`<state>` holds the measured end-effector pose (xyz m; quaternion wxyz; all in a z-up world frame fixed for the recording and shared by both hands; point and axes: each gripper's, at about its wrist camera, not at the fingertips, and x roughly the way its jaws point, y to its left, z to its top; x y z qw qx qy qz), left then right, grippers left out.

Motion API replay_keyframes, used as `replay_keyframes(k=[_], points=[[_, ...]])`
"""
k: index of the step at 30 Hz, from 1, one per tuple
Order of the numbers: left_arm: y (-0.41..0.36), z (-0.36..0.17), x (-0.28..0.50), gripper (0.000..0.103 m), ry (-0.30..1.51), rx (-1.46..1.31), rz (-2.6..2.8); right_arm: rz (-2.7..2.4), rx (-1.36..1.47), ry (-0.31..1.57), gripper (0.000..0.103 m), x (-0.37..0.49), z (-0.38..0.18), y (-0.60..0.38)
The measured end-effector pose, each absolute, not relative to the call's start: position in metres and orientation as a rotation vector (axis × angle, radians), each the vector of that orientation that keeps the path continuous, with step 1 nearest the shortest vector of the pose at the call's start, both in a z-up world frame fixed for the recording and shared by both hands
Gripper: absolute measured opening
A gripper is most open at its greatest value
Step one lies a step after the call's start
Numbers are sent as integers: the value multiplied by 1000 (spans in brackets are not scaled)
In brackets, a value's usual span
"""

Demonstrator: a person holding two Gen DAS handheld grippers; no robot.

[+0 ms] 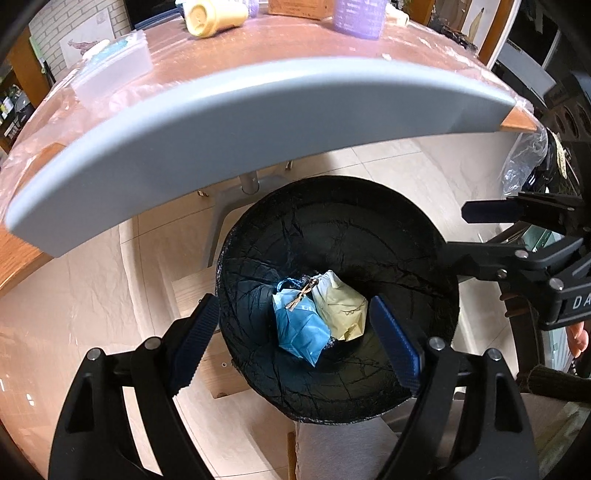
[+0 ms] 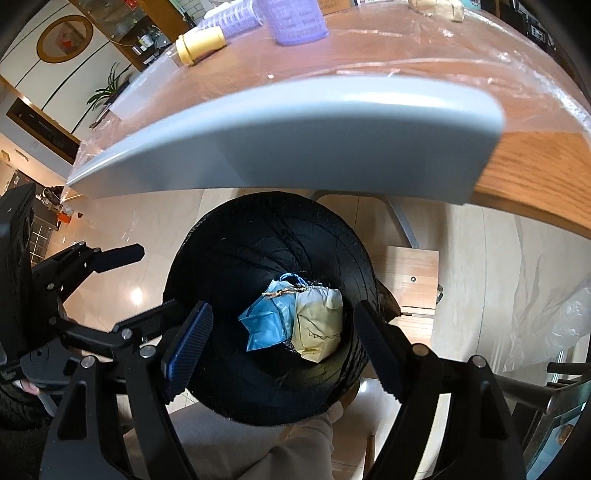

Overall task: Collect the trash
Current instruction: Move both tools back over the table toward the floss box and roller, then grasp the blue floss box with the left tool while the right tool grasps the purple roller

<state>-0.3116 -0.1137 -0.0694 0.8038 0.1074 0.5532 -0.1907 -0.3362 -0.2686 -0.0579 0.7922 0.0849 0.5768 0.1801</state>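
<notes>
A home, most likely a dining or living room. Wooden table (image 1: 258, 74) with a grey edge, wrapped in clear plastic film, carrying a yellow bottle (image 1: 214, 16) on its side, a purple cup (image 1: 360, 18) and a clear lidded box (image 1: 114, 64). Glossy beige floor tiles (image 1: 388, 166) below, with a bin (image 1: 332, 229) lined in black. Glass-fronted wooden cabinet (image 2: 122, 18) of small household items, a round gold-framed wall piece (image 2: 64, 38) and a potted plant (image 2: 110, 88) in the background.
</notes>
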Motion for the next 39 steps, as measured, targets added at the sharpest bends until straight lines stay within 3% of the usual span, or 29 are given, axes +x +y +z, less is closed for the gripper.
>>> replay_keyframes(k=[5, 8, 9, 10, 11, 14, 23, 39], points=[[-101, -39, -324, 85, 1128, 189, -390, 404, 135, 1159, 78, -357, -23, -277], [-90, -3, -336, 85, 1038, 157, -384, 410, 102, 1004, 90, -375, 22, -286], [-86, 12, -339, 88, 987, 148, -377, 406, 92, 937, 95, -379, 38, -288], [-83, 26, -341, 98, 939, 140, -369, 398, 76, 835, 99, -385, 58, -290], [-80, 41, -341, 101, 881, 129, -357, 395, 71, 768, 99, -388, 69, -291], [-68, 75, -329, 101, 746, 76, -265, 371, 99, 620, 99, -382, 96, -293], [-34, 88, -262, 101, 786, -157, -219, 305, 62, 685, 99, -321, 95, -272], [-40, 24, -182, 101, 988, 10, -138, 238, 36, 840, 94, -240, 47, -252]])
